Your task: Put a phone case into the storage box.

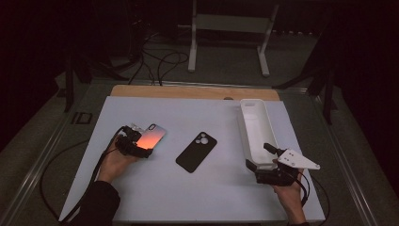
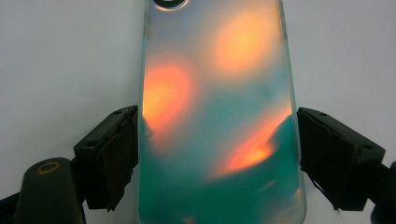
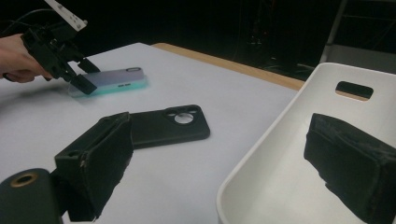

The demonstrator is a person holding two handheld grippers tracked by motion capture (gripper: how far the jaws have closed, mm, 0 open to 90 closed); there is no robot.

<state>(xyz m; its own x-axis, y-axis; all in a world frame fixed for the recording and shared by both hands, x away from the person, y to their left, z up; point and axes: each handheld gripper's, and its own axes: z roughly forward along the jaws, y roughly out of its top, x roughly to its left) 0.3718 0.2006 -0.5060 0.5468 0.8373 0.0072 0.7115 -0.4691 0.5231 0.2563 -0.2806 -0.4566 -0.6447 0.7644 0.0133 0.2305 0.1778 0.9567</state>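
Two claws working here: right claw (image 1: pixel 265 157) sits wide open straddling the white tray's (image 1: pixel 254 123) near wall by the bench's right edge. Left claw (image 1: pixel 136 147) brackets the iridescent phone case (image 1: pixel 151 136) near the left edge; I'd squeeze evenly, keeping it flat.

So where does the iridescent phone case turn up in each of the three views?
High view: iridescent phone case left of centre on the white table, at the left gripper.
Left gripper view: it runs up the middle, between the jaws.
Right gripper view: upper left, lying flat.
Shared landmark: the black phone case beside it in the high and right gripper views.
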